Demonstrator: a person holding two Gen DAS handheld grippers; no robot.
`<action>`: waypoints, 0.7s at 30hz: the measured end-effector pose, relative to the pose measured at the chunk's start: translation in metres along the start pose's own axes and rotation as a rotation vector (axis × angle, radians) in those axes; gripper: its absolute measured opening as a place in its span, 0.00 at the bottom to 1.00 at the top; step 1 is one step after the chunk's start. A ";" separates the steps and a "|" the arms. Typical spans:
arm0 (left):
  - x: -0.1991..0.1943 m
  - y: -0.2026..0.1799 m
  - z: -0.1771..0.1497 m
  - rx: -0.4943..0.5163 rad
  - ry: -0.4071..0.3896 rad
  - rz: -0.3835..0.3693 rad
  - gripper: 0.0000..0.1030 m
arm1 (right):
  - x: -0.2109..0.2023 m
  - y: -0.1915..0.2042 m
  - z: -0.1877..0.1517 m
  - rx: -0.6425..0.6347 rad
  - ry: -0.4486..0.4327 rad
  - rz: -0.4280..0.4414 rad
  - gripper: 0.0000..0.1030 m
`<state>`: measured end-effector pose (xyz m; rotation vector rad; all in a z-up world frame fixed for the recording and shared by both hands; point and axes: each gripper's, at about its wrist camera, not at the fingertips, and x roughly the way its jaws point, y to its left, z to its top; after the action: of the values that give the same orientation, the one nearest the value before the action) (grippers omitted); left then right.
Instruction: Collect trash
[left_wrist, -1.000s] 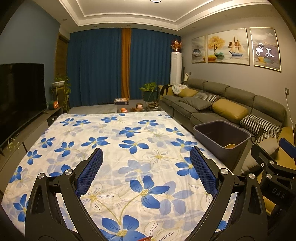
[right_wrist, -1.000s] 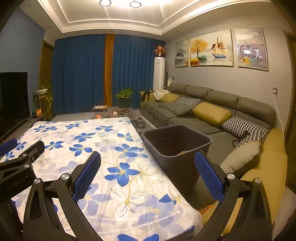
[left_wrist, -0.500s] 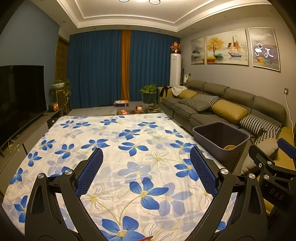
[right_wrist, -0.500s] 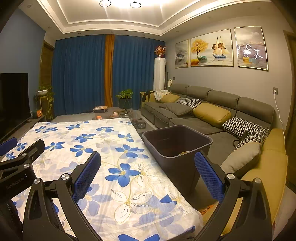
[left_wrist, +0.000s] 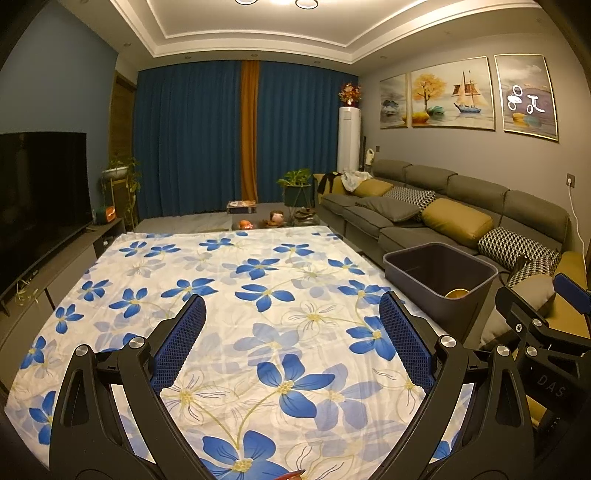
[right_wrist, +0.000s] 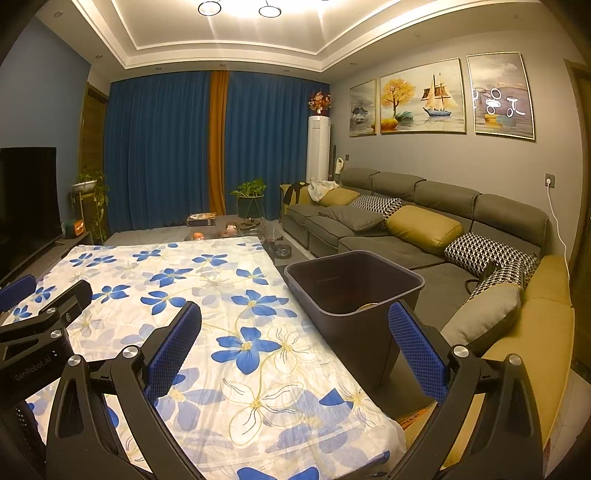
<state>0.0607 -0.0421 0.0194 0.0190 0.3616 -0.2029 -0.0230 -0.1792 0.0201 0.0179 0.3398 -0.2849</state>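
Note:
A dark grey bin (left_wrist: 439, 280) stands on the floor off the right side of the table, with a yellowish piece of trash (left_wrist: 456, 293) at its bottom; it also shows in the right wrist view (right_wrist: 354, 295). The table carries a white cloth with blue flowers (left_wrist: 258, 314); I see no trash on the cloth. My left gripper (left_wrist: 291, 310) is open and empty above the near part of the cloth. My right gripper (right_wrist: 295, 317) is open and empty, spanning the table's right edge and the bin. A small red tip (left_wrist: 293, 473) shows at the bottom edge of the left wrist view.
A grey sofa (right_wrist: 424, 206) with yellow and patterned cushions runs along the right wall behind the bin. A TV (left_wrist: 40, 199) on a low cabinet is on the left. A low table with small items (left_wrist: 255, 218) and a potted plant (left_wrist: 295, 184) stand beyond the far edge.
Both views have tilted up slightly, showing more ceiling. Both grippers stay open and empty in about the same place.

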 end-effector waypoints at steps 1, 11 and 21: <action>0.000 0.000 0.000 0.000 0.000 0.000 0.91 | 0.000 0.000 0.000 0.000 -0.001 0.000 0.95; -0.003 -0.003 0.002 0.007 -0.008 -0.018 0.93 | -0.001 0.000 0.002 0.002 -0.005 -0.001 0.95; -0.002 -0.001 0.001 0.001 0.004 -0.040 0.93 | -0.001 0.000 0.002 0.002 -0.005 -0.002 0.95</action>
<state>0.0588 -0.0427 0.0212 0.0131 0.3657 -0.2427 -0.0233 -0.1793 0.0224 0.0189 0.3341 -0.2869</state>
